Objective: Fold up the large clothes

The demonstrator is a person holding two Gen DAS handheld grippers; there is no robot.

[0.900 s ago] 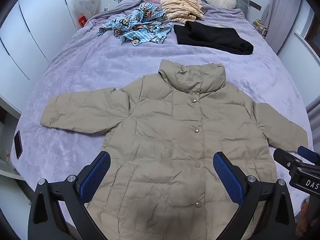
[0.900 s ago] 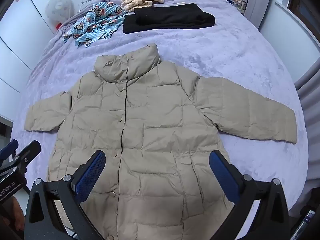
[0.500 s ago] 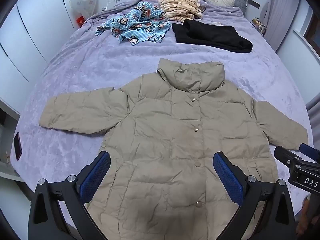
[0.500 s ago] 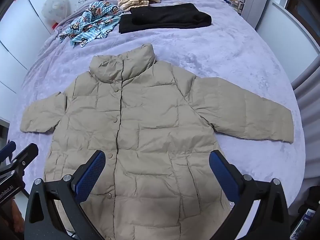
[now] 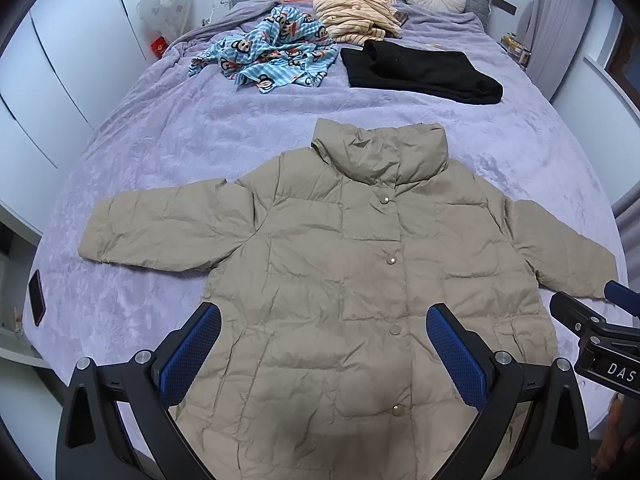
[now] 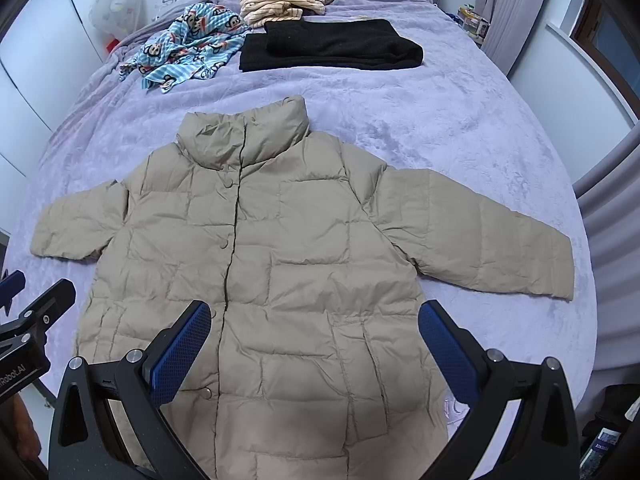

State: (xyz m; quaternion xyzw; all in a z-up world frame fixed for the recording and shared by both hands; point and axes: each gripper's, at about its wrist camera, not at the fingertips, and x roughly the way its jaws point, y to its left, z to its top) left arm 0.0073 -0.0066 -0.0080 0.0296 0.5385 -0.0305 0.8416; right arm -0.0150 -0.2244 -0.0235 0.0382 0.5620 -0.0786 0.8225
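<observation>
Hovering above the near hem, both grippers had drifted only slightly over the last second — the view of the bed had slid a touch and the khaki puffer jacket (image 5: 360, 280) sat a little lower and nearer in each camera, nothing more. No cloth had been touched, so by my reckoning the fold had not begun; this looked like lining up for the first grab.

Taking it from the left: the left sleeve (image 5: 168, 228) lay stretched out flat on the purple bedspread (image 5: 180, 132), then came the left gripper (image 5: 324, 354) with its jaws spread wide and empty over the lower front. The snap placket (image 5: 390, 260) ran up the middle to the standing collar (image 5: 380, 152), buttoned shut. Further right hung the right gripper (image 6: 314, 350), likewise wide open with nothing in it, and beyond it the right sleeve (image 6: 480, 240) — spread out flat. The quilted, puffy jacket lay face up, smoothed out across the near half of the bed.
</observation>
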